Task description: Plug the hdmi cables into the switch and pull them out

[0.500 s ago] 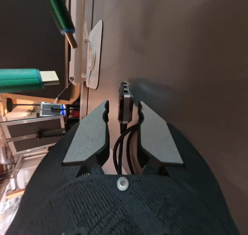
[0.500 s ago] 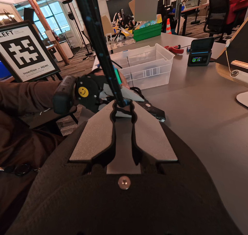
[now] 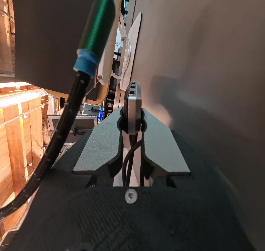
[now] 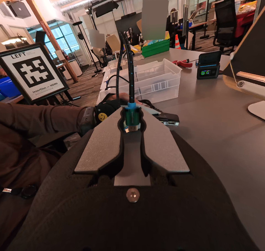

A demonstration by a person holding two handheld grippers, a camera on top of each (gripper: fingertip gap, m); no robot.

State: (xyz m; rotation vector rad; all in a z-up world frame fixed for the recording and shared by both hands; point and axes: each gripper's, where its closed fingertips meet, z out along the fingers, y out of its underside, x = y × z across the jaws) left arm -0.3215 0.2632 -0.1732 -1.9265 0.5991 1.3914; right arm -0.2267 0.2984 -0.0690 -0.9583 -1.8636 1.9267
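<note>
Clamped between the matte grey, grainy fingers of the left gripper [image 3: 132, 118] is the switch [image 3: 132, 108], a slim dark metallic box with chamfered corners, held on edge just above the smooth grey table [image 3: 200, 72]; a row of three ports is seen on its far end, and thin black leads [image 3: 127, 158] are run back from its near end between the fingers. The right gripper [image 4: 131, 118] is closed on the hdmi plug [image 4: 131, 117], a glossy green shell with a blue collar, its bare metal tip pointed back toward the camera. A braided black cable [image 4: 131, 75] flecked with blue is arched upward from it. In the left wrist view the same plug is seen large and blurred, well clear of the ports. Beyond, a clear plastic bin [image 4: 164, 78], a framed marker sign [image 4: 33, 72], a green box [image 4: 156, 48] and a small device with a lit screen [image 4: 207, 69] are seen. A brown sleeve [image 4: 40, 118] is stretched toward the left gripper.
</note>
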